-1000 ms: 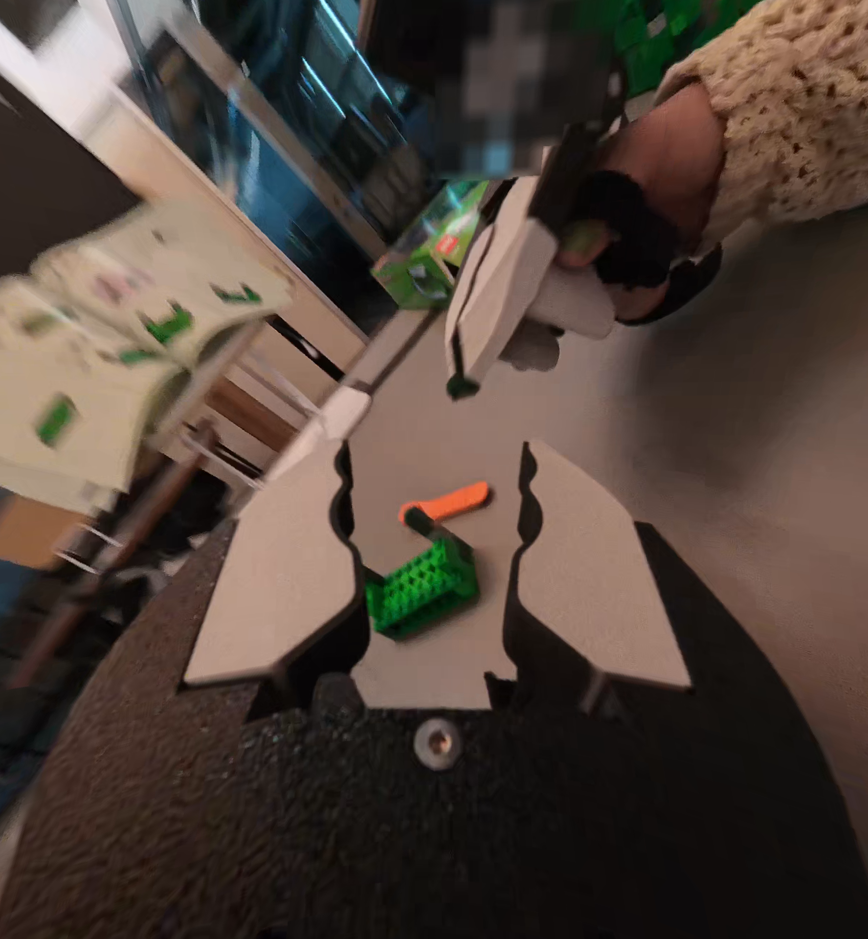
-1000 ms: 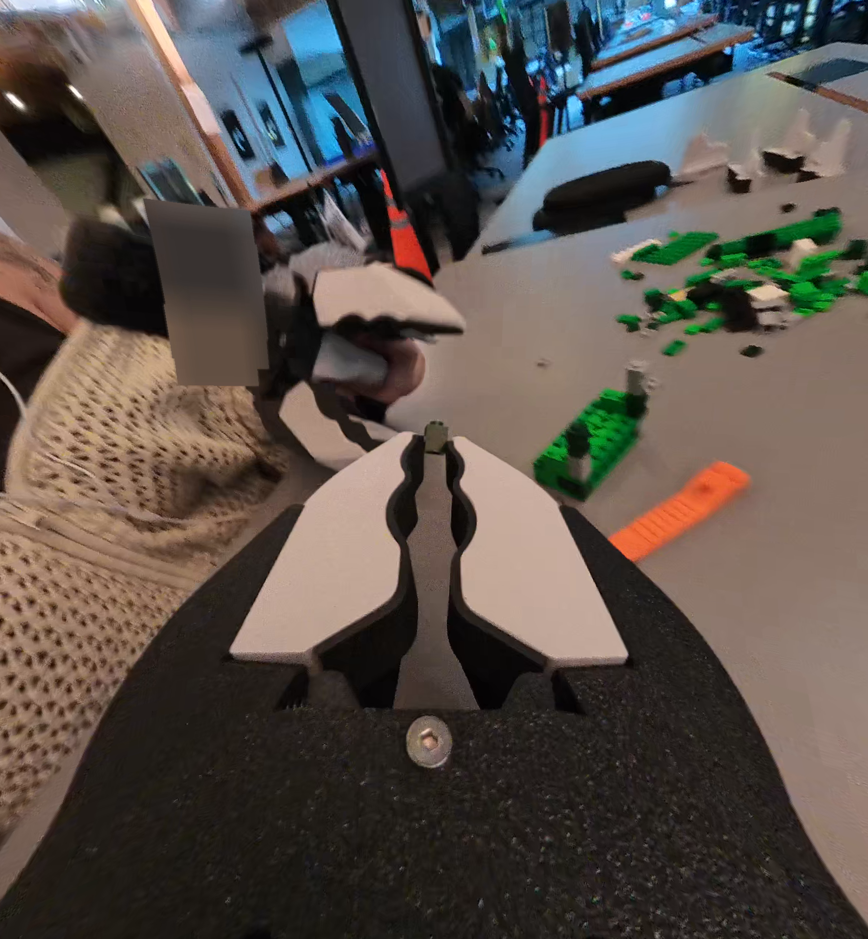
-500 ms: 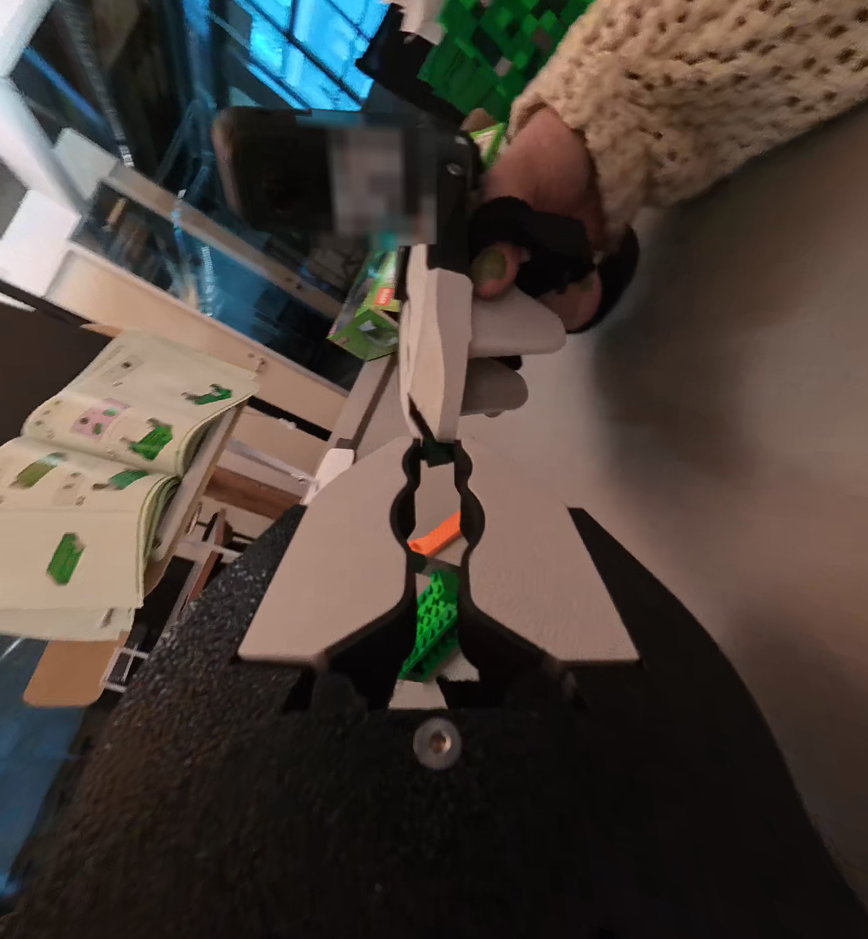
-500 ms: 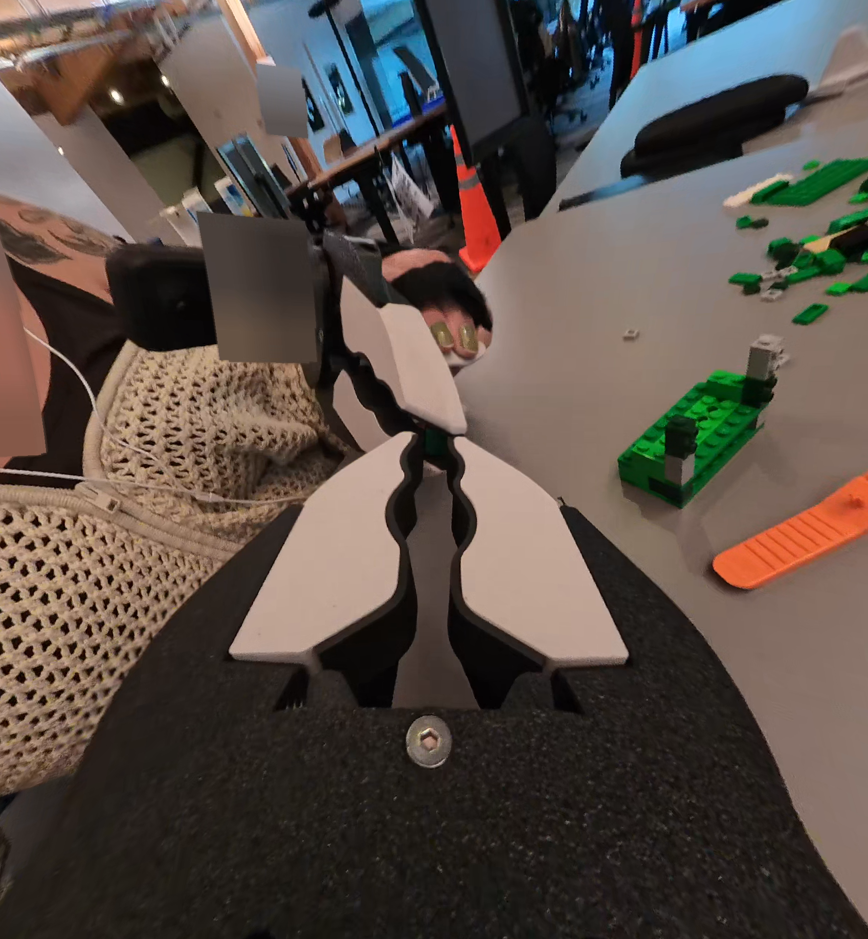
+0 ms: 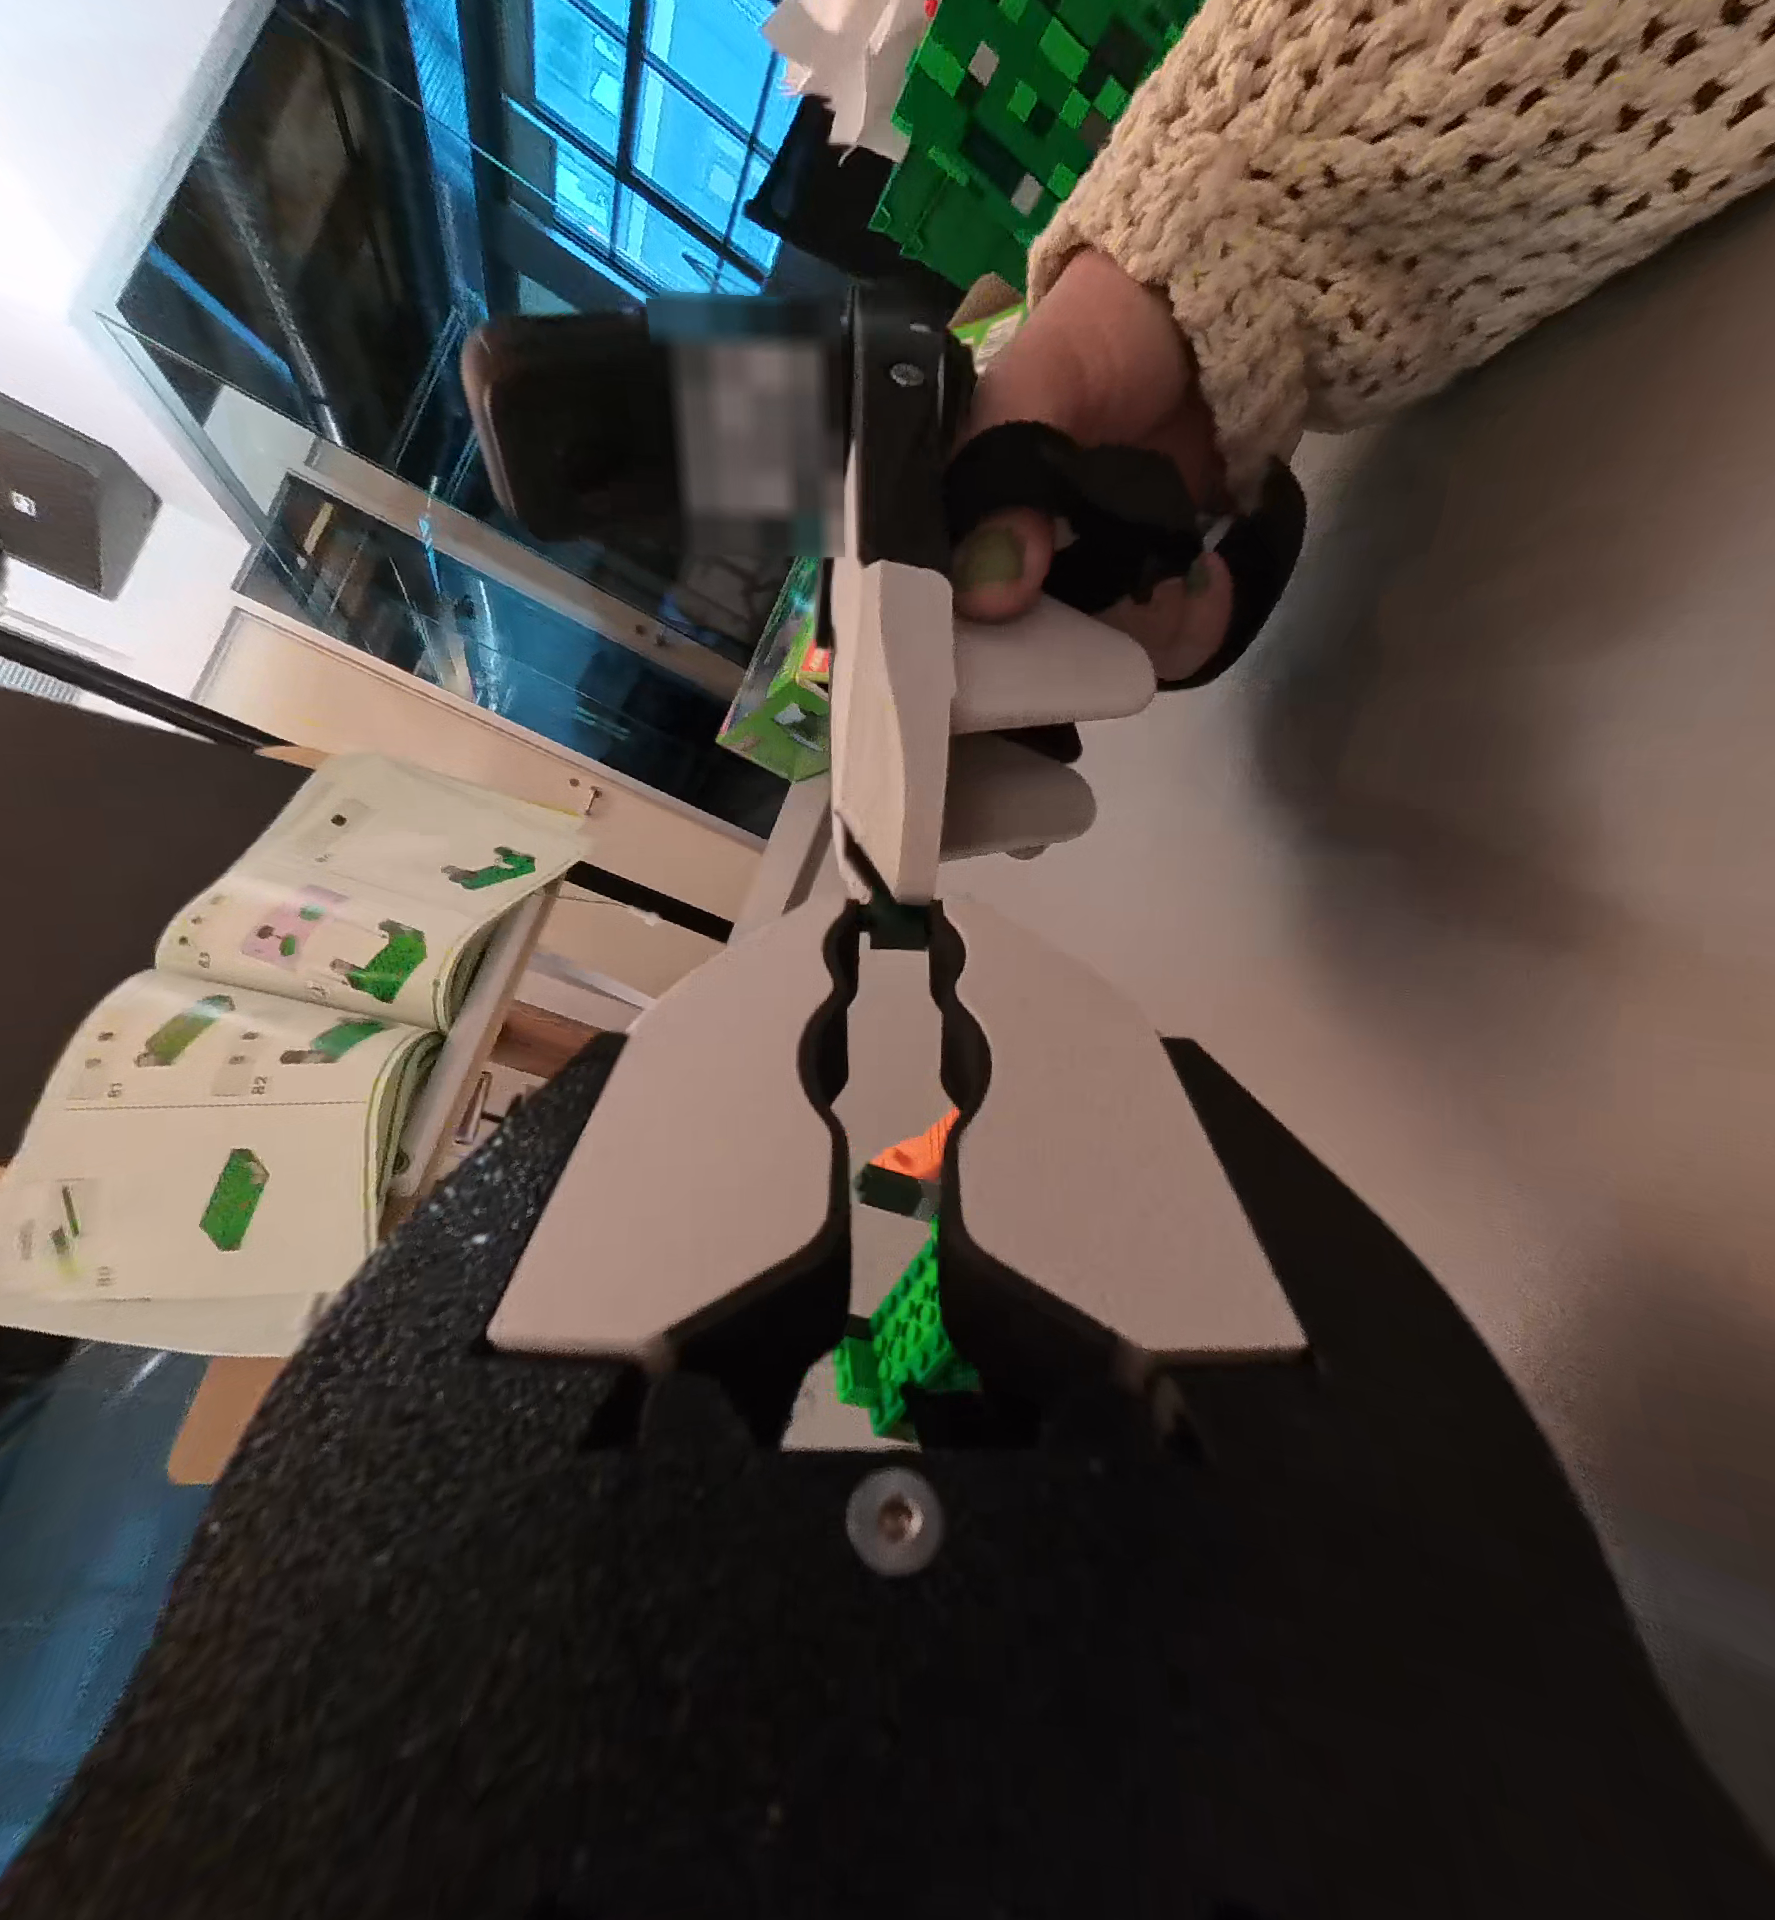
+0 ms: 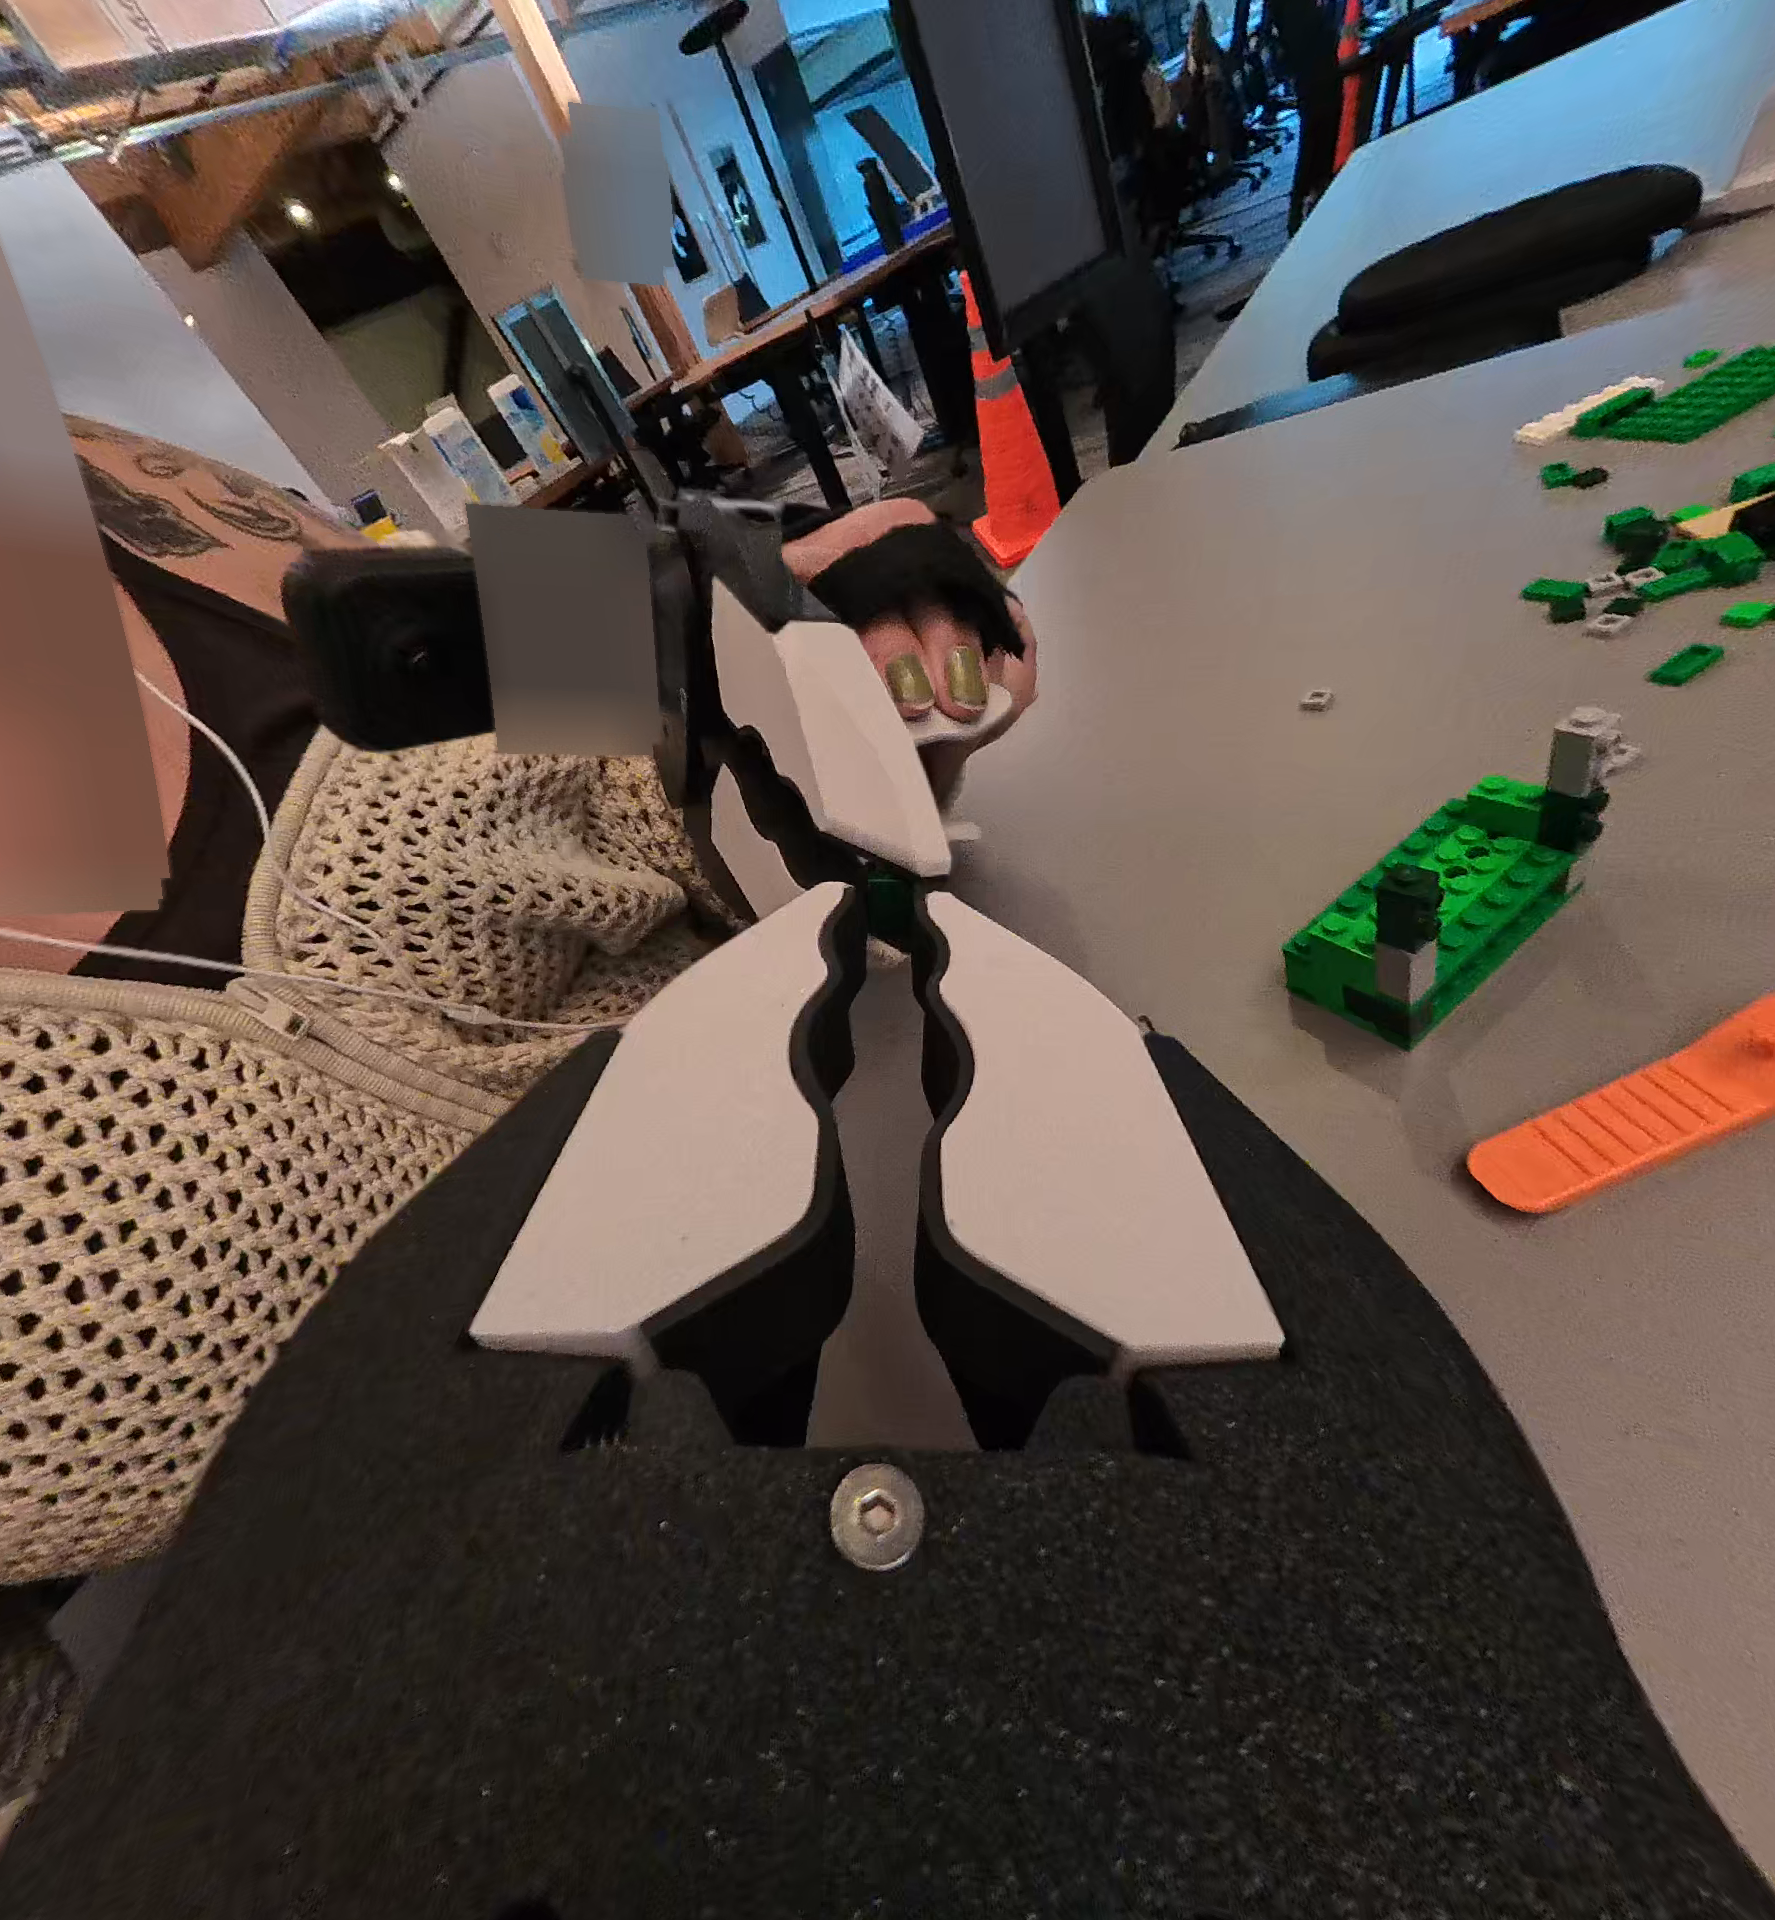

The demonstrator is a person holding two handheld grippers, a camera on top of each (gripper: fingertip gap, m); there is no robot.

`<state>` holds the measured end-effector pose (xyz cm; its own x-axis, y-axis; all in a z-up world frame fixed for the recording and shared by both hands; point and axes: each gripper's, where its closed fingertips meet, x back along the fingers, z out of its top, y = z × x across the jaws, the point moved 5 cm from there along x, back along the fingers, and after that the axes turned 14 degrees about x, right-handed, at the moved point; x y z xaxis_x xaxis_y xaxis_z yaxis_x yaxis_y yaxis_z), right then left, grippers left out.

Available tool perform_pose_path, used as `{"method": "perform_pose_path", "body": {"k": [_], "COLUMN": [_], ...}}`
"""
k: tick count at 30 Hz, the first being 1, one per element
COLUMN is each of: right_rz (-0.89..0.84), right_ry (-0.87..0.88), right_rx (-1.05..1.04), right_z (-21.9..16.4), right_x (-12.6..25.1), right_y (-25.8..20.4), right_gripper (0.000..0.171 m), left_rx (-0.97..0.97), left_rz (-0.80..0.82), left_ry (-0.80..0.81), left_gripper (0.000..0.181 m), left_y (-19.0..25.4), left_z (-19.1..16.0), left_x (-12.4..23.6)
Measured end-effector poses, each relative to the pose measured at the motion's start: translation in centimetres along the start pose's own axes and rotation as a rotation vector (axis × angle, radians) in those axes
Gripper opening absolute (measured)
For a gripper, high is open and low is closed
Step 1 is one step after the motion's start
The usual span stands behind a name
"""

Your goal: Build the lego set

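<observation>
My right gripper (image 6: 885,896) is shut on a small dark green brick (image 6: 888,916), held above the grey table (image 6: 1226,665). My left gripper (image 5: 893,914) is shut on the same brick (image 5: 895,930), so both grippers meet tip to tip. The left gripper's white fingers (image 6: 841,748) come in from above in the right wrist view, and the right gripper's fingers (image 5: 888,769) show likewise in the left wrist view. A bright green partial build (image 6: 1434,914) with grey and dark posts stands on the table to the right. It also shows between my left fingers (image 5: 904,1340).
An orange brick separator (image 6: 1672,1091) lies in front of the build. Several loose green bricks (image 6: 1693,561) and a green plate (image 6: 1714,390) lie at the far right. An open instruction booklet (image 5: 270,1060) stands left, with a green box (image 5: 779,717) behind. My left and right fingertips are right by each other.
A second ago my left gripper was open above the green build. It then rose to the right gripper and shut on the small brick held there. Both have barely moved since.
</observation>
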<state>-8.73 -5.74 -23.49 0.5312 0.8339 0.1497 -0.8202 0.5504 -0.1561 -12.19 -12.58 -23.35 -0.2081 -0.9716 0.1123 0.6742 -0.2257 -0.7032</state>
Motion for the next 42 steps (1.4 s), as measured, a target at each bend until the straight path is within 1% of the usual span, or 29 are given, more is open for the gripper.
{"method": "perform_pose_path", "body": {"k": [5,7,11,15,18,20,24,26,28,31,35,42], "right_rz": [0.036,0.055,0.06,0.063,0.064,0.06,0.064,0.074,0.064,0.063,0.053,0.033], "right_ry": [0.008,0.022,0.058,0.118,0.17,0.203,0.278,0.283,0.258,0.164,0.015,-0.172], "right_rx": [0.013,0.01,0.009,0.004,-0.002,-0.012,-0.032,-0.03,-0.018,0.001,0.034,0.098], "right_z": [0.1,0.2,0.5,1.2,1.7,2.0,2.4,2.4,2.2,1.7,0.7,-0.6], "right_x": [0.0,0.1,0.2,0.3,0.4,0.4,0.2,0.2,0.2,0.2,0.2,0.1], "right_y": [-0.4,-0.6,-0.6,-0.7,-0.7,-0.6,-0.6,-0.7,-0.7,-0.8,-0.9,-1.1], "right_gripper": [0.008,0.008,0.008,0.007,0.007,0.007,0.007,0.007,0.007,0.007,0.008,0.008], "left_rx": [0.101,0.141,0.157,0.169,0.166,0.14,0.016,-0.019,0.0,0.008,-0.035,-0.096], "left_rz": [-0.091,-0.096,-0.006,0.071,0.118,0.146,0.216,0.227,0.183,0.07,-0.063,-0.248], "left_ry": [0.037,0.059,0.098,0.136,0.163,0.174,0.167,0.165,0.153,0.139,0.091,0.028], "left_gripper": [0.012,0.013,0.028,0.034,0.032,0.027,0.016,0.011,0.009,0.009,0.009,0.008], "left_y": [-0.1,-0.2,-0.8,-1.5,-1.8,-1.8,-1.5,-1.4,-1.3,-1.0,-0.2,0.8], "left_z": [0.4,0.5,0.8,1.2,1.5,1.6,1.9,2.0,1.8,1.5,0.8,0.0], "left_x": [0.2,0.3,0.4,0.7,0.9,1.0,1.1,1.3,1.3,1.2,1.0,0.7]}}
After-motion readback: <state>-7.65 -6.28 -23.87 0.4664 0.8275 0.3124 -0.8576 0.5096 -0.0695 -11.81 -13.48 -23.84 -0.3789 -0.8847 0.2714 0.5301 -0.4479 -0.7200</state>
